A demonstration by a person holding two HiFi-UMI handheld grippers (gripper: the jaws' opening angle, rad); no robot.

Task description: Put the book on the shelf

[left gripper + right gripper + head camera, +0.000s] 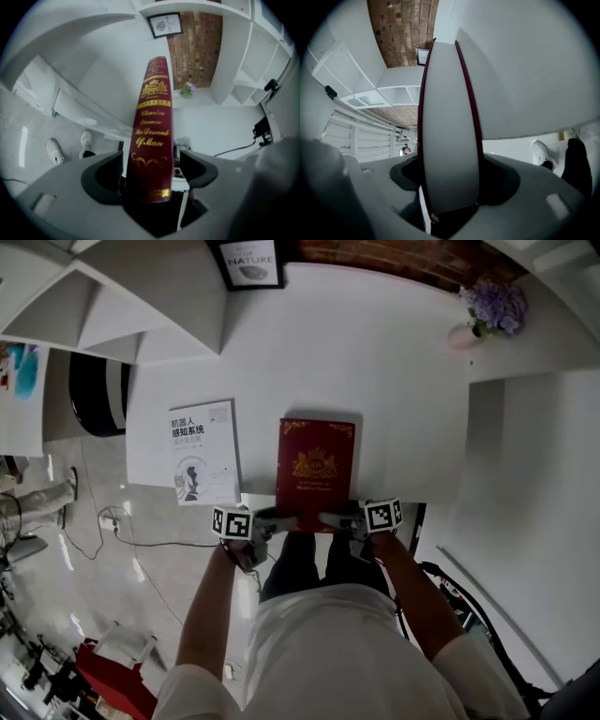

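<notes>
So the red book (316,465) is lying flat on the white bench (403,381), with its near end poking out past the front edge, right next to a white book (202,451). Each hand-held gripper is on one corner of that end. The left hand-held gripper (278,520) is spread wide around the spine, with a visible gap on one side, so it's not gripping. The right hand-held gripper (334,518) has the page edge between its jaws, which sit snug against both covers.

Framed picture (251,263) — flowers (495,306) (purple).
</notes>
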